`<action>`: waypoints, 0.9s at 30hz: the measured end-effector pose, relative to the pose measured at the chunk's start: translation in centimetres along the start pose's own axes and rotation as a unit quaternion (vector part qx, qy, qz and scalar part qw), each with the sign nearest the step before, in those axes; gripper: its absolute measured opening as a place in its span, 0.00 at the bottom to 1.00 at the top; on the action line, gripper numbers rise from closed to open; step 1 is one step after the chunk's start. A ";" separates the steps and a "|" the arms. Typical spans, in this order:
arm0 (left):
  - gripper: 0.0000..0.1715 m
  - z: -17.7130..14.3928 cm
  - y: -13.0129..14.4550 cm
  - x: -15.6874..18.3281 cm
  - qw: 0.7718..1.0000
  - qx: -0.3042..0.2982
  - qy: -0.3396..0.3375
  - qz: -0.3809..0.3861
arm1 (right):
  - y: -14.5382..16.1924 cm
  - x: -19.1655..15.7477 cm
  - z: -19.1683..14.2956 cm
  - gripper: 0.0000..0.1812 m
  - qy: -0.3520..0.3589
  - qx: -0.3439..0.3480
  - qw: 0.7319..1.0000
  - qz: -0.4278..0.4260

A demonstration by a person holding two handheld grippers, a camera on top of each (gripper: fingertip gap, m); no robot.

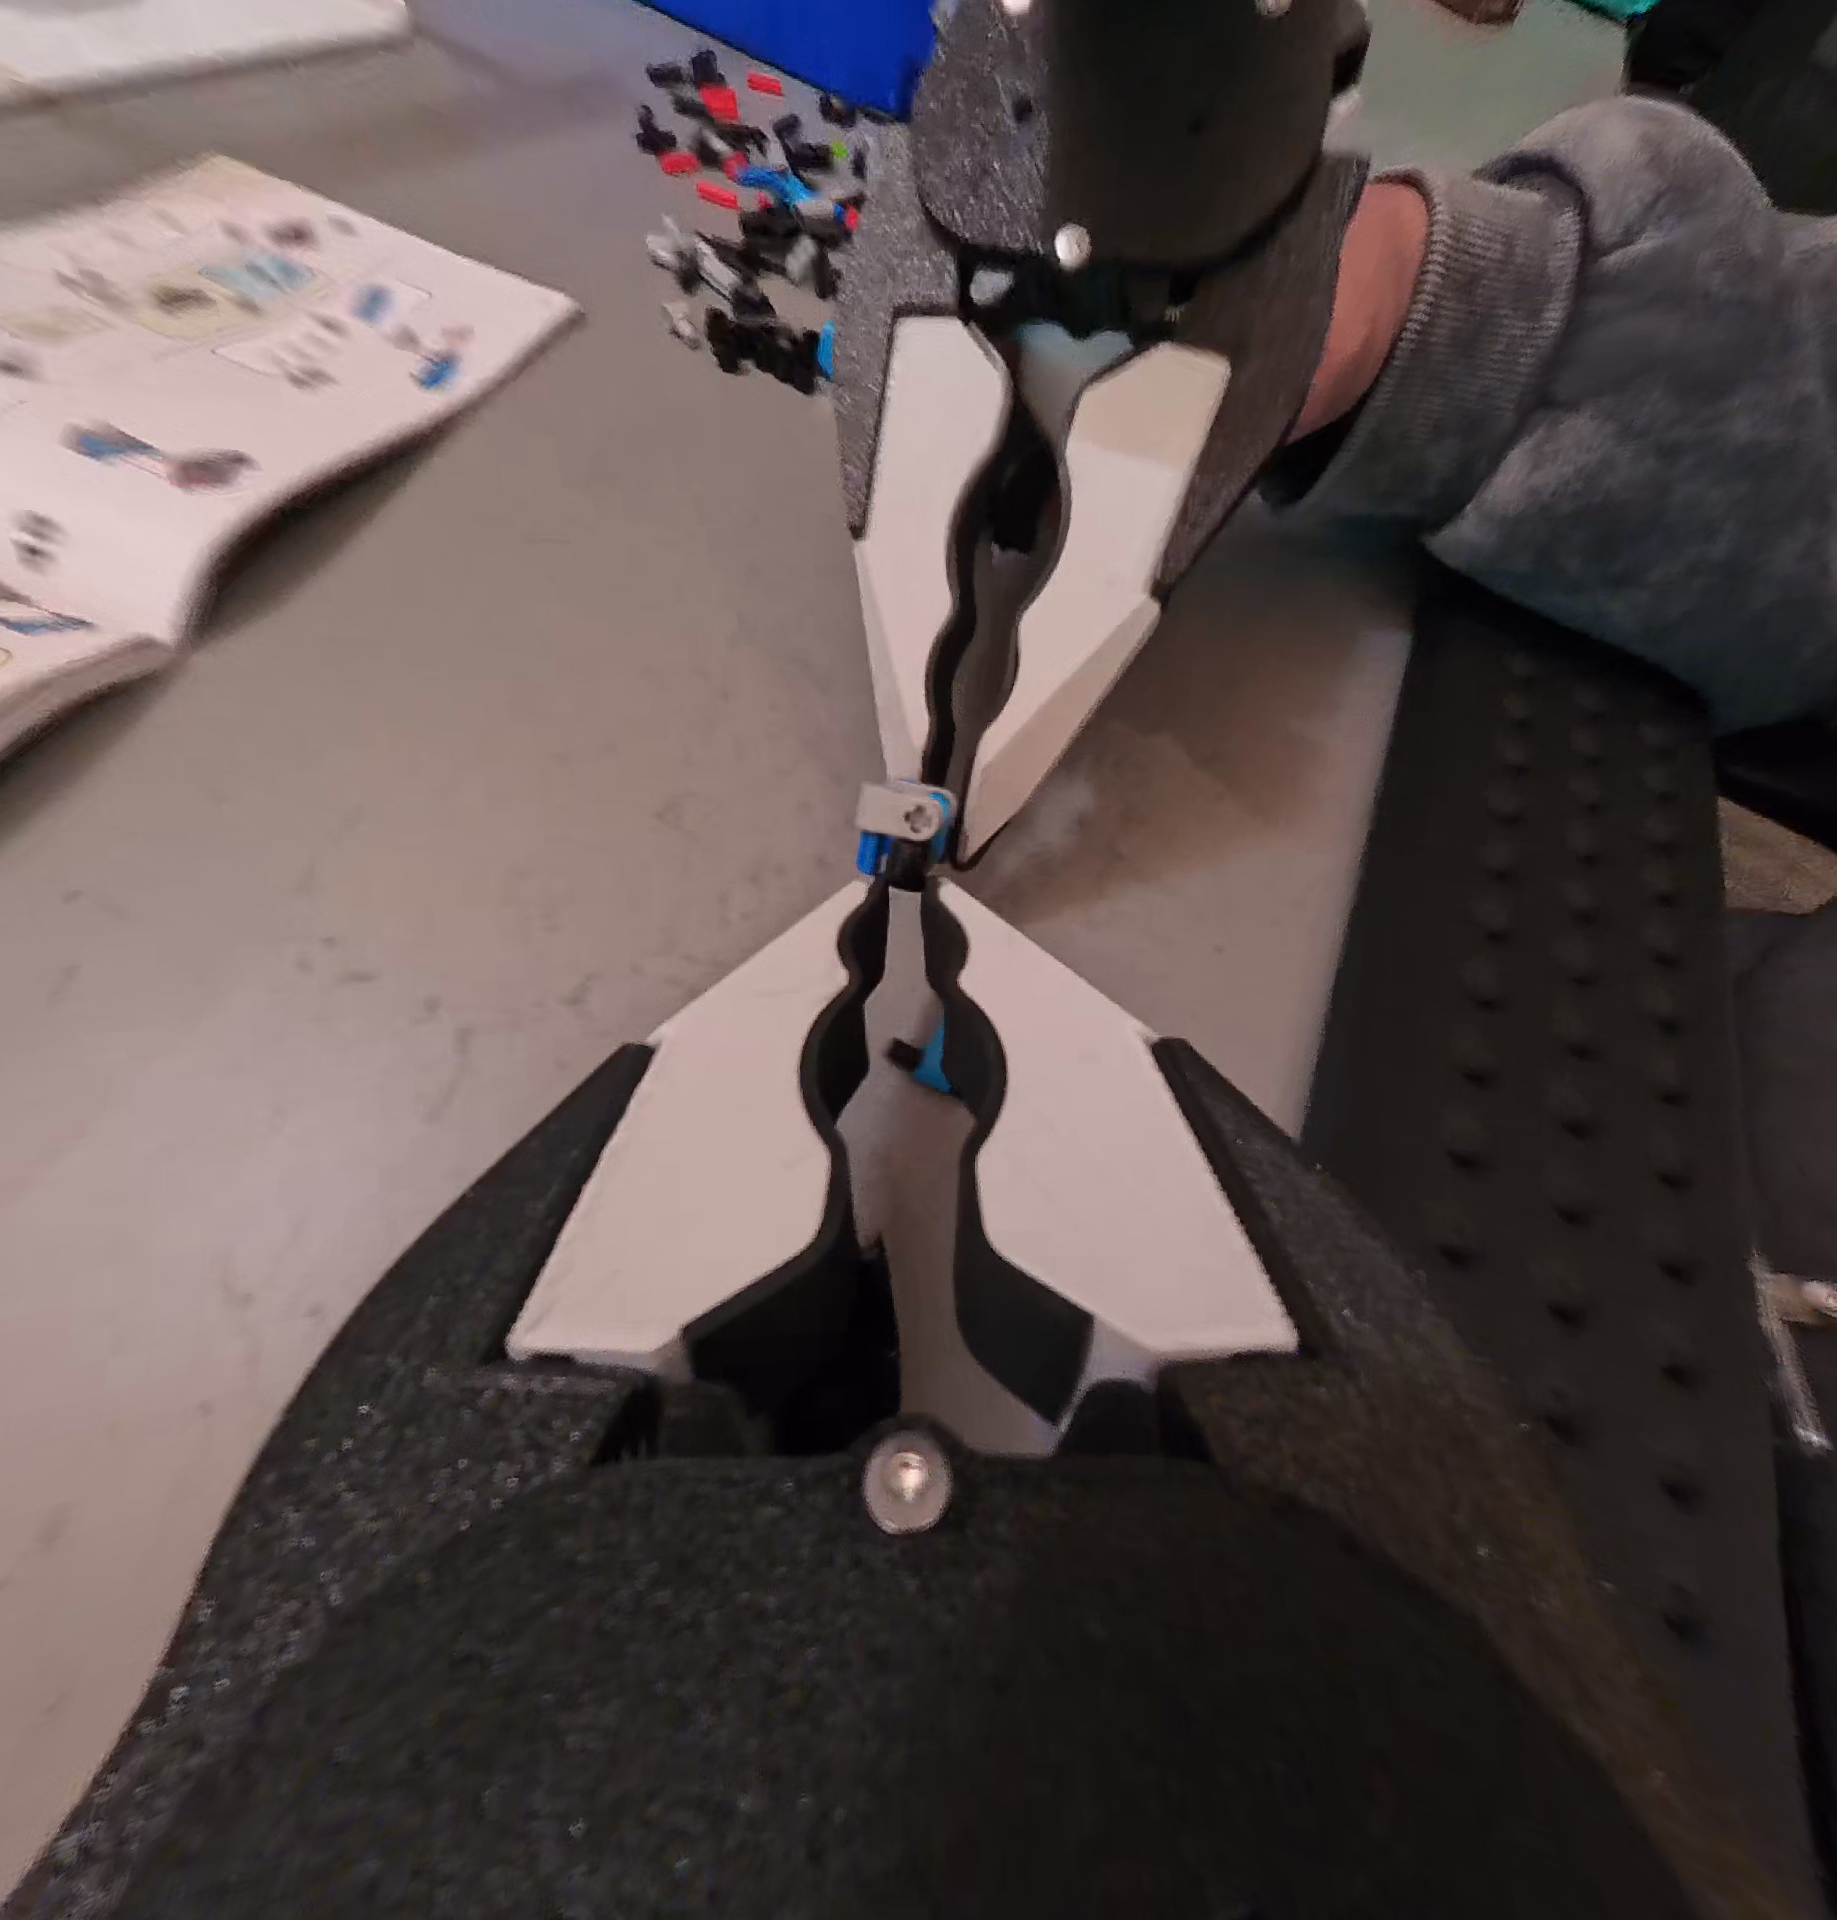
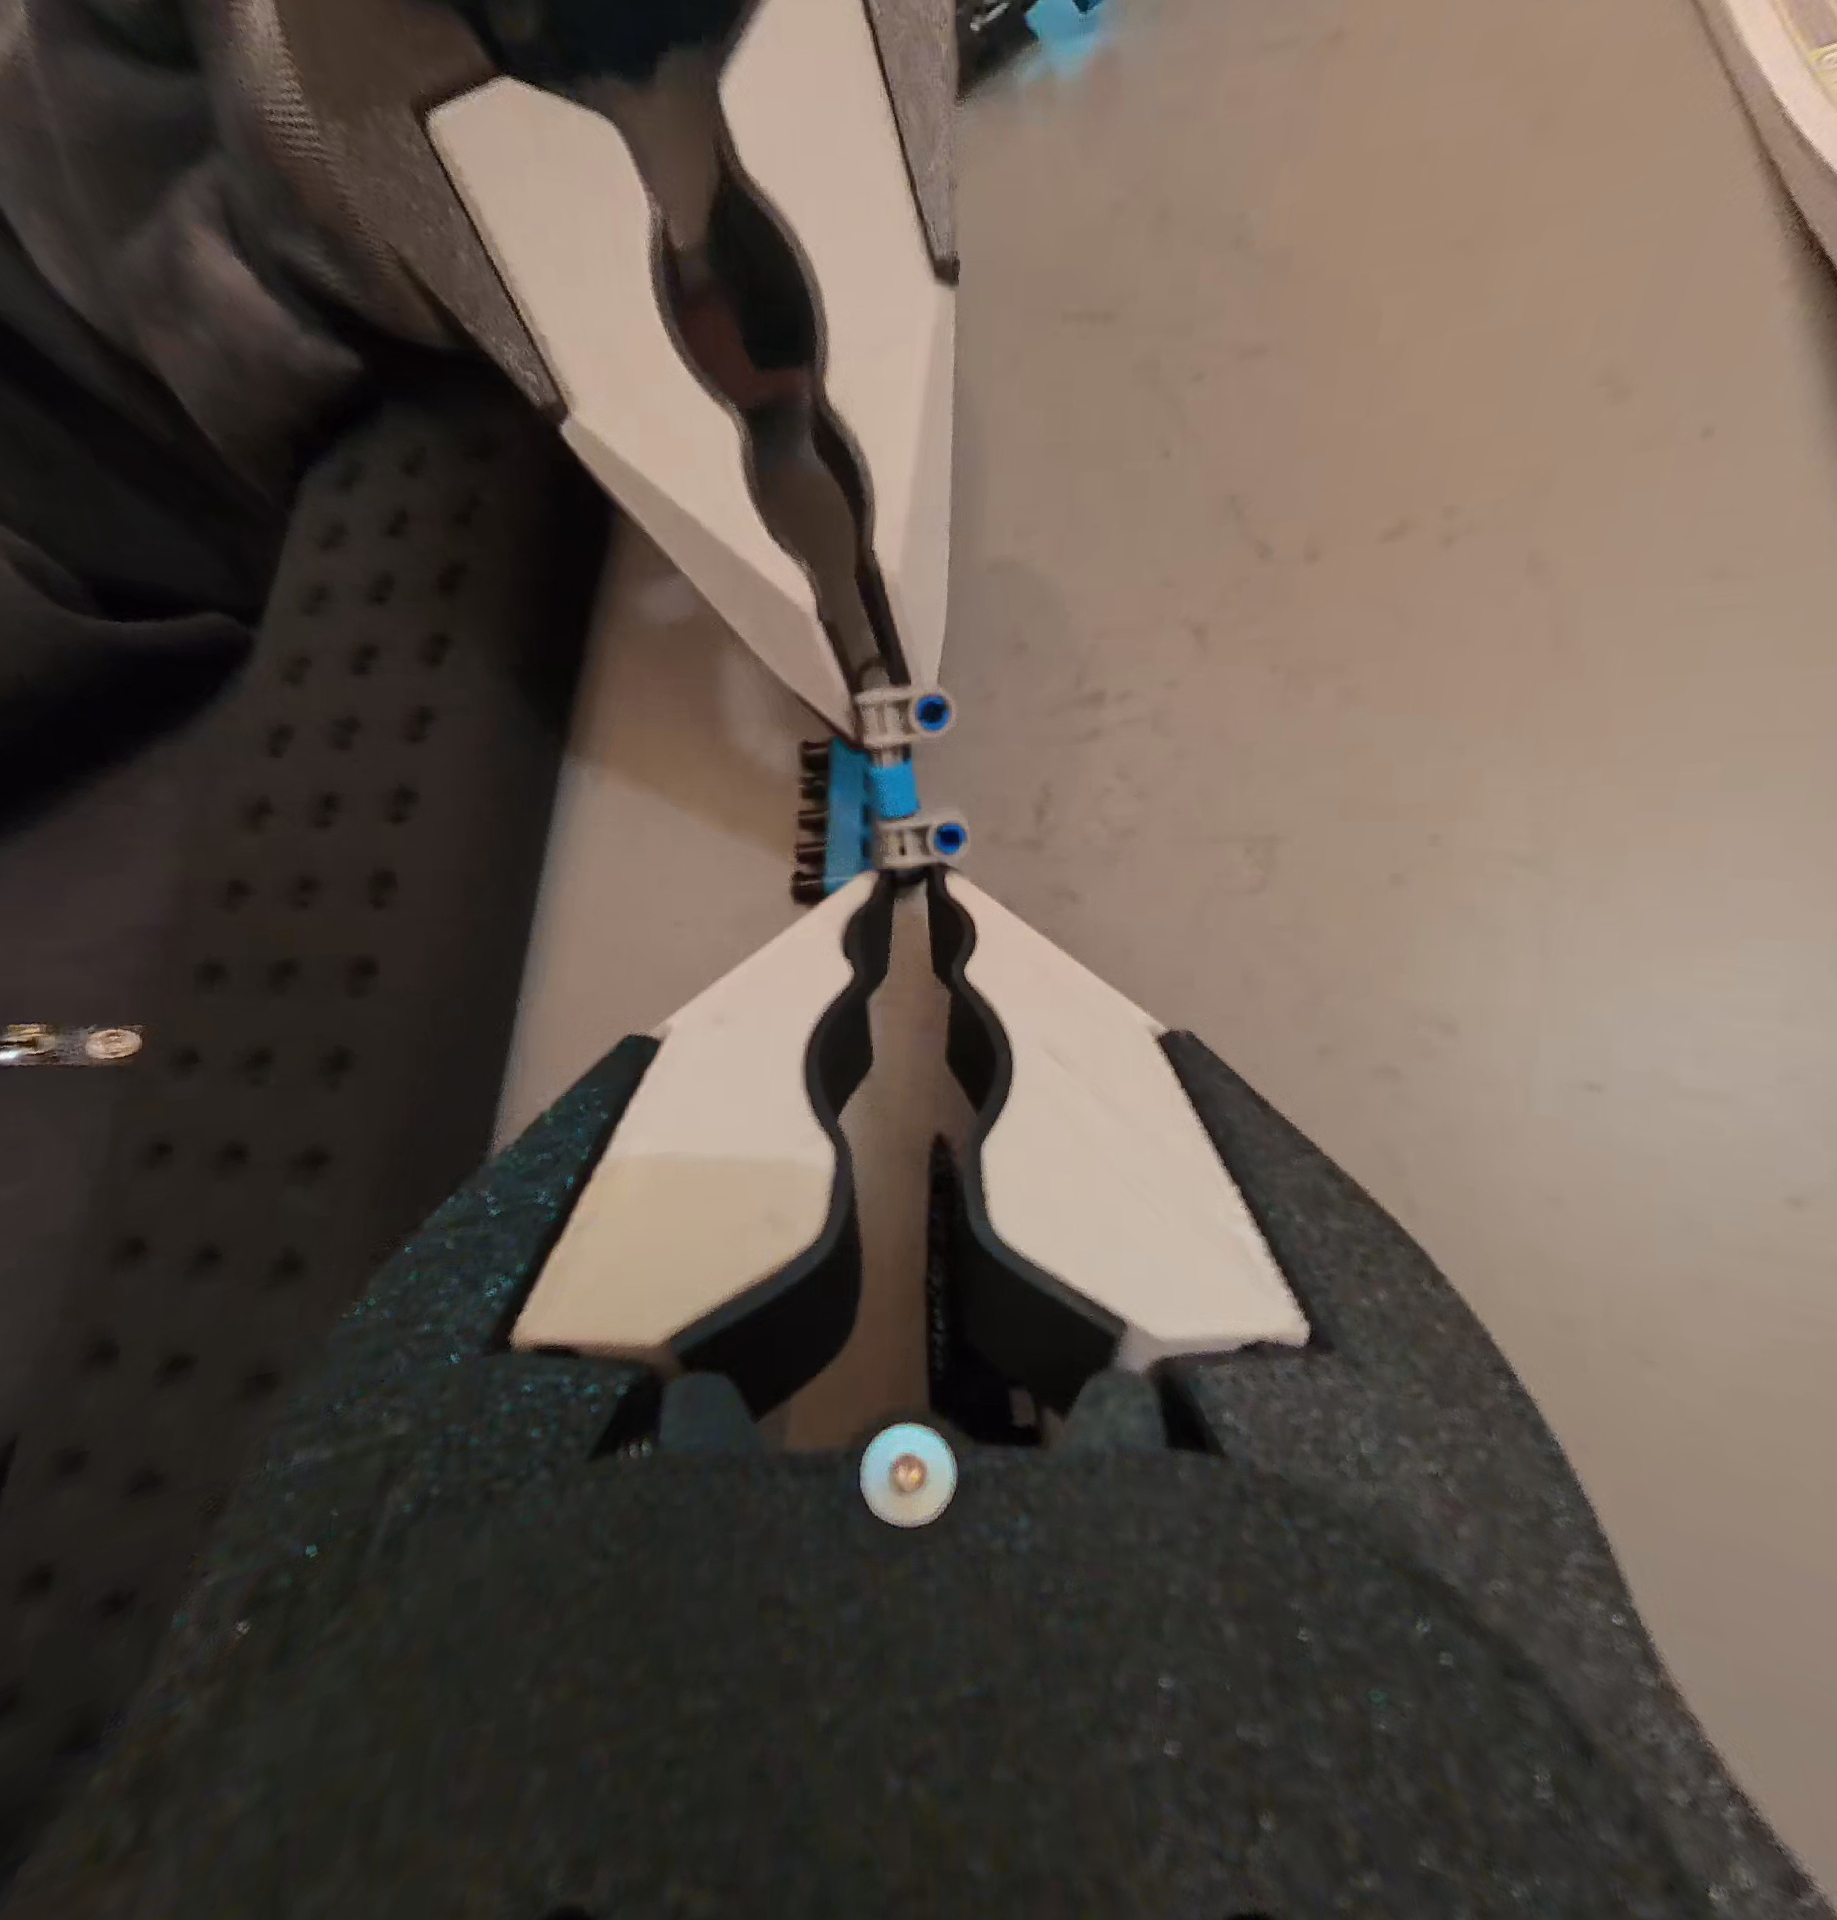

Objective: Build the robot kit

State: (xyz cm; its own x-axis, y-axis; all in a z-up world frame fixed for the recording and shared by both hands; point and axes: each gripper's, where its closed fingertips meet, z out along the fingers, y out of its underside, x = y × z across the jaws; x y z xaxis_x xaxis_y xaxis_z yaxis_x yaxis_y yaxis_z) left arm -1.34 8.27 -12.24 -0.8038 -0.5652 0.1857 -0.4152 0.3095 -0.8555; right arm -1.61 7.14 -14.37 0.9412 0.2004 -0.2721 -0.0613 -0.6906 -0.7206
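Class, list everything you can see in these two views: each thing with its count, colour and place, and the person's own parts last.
Small brick assembly: one, blue, grey and black, gripped between both tips.
Loose small bricks: many, black, red, blue, far on the grey table.
Open instruction booklet: one, white, left.
Blue box: one, top edge.
Black perforated chair: one, beside the table.
Left gripper: jaws shut on the assembly.
Right gripper: the same.
Grey sleeve: one.

A small brick assembly [image 2: 886, 795] of blue, grey and black pieces is pinched from opposite ends between two pairs of white fingers [image 2: 789, 966]. It is held above the grey worktop [image 2: 1361, 727], near its edge.
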 end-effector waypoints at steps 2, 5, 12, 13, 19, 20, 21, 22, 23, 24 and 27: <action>0.03 -0.6 -0.6 -0.9 0.997 0.016 -0.048 0.050 | 0.5 1.4 0.1 0.06 0.047 -0.013 0.999 -0.023; 0.00 -0.9 0.0 -2.6 0.976 -0.022 -0.142 0.164 | 0.6 2.2 -0.2 0.17 0.074 -0.011 0.997 -0.032; 0.00 -0.4 1.3 -2.4 0.942 -0.075 -0.195 0.261 | -0.3 2.2 -0.7 0.19 0.093 0.020 0.995 -0.024; 0.00 -0.8 1.2 -2.5 0.947 -0.070 -0.199 0.243 | -0.2 2.3 -0.7 0.19 0.100 0.017 0.994 -0.026; 0.10 -2.6 3.3 -2.7 0.974 -0.101 -0.159 0.128 | -0.1 1.4 0.6 0.19 0.102 -0.005 0.994 -0.040; 0.11 -2.7 3.3 -3.0 0.976 -0.099 -0.158 0.116 | 0.0 1.4 0.8 0.19 0.104 -0.011 0.993 -0.046; 0.12 -2.6 3.2 -3.2 0.979 -0.094 -0.149 0.098 | -0.1 1.6 1.1 0.18 0.110 -0.011 0.993 -0.051; 0.13 -2.3 3.1 -2.9 0.984 -0.090 -0.130 0.079 | -0.2 1.8 1.2 0.18 0.116 -0.013 0.992 -0.055; 0.14 -1.9 3.1 -2.8 0.987 -0.088 -0.115 0.066 | -0.4 2.0 1.4 0.18 0.119 -0.014 0.991 -0.058; 0.16 -1.6 3.1 -2.9 0.988 -0.090 -0.110 0.061 | -0.6 2.1 1.5 0.18 0.117 -0.012 0.991 -0.058; 0.19 -0.7 3.4 -3.8 0.983 -0.113 -0.117 0.080 | -1.2 2.5 1.7 0.18 0.110 0.001 0.992 -0.057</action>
State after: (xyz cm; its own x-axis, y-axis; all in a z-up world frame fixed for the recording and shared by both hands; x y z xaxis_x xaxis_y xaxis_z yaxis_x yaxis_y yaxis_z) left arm -0.04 12.00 -15.52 -0.7567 -0.6487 -0.0815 -0.3977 0.5556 -0.7302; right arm 0.29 9.69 -15.25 0.9917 0.1213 -0.0425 0.0504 -0.6710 -0.7398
